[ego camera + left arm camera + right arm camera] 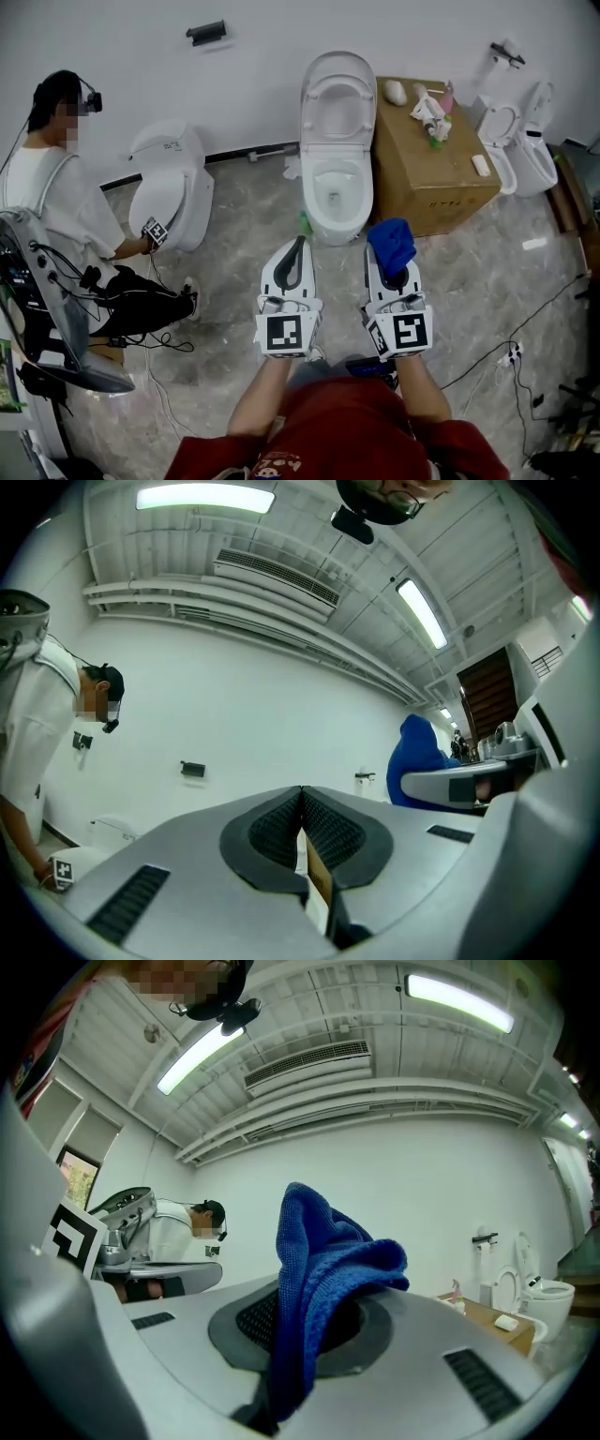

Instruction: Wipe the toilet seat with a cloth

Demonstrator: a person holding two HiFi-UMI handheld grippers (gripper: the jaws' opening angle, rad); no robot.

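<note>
Blue cloth [391, 246] is pinched between the jaws of the right gripper [393, 270] and bunches up over their tips; in the right gripper view the cloth [323, 1279] stands folded out of the ribbed pads. The left gripper [297, 248] has its jaws pressed together with nothing between them, as the left gripper view also shows [302, 799]. Both grippers hang side by side, just short of the front rim of the white toilet [314, 211], whose lid is tipped up against the wall.

A strip of grey marbled floor [244, 216] lies open between the jaw tips and the bowl and widens to the left. On the right a cardboard box [427, 178] stands just beside the bowl. Cables [525, 375] trail over the floor at the right.

Each gripper's cube carries a black-and-white square marker. Small dark print on the box front is too small to read.
</note>
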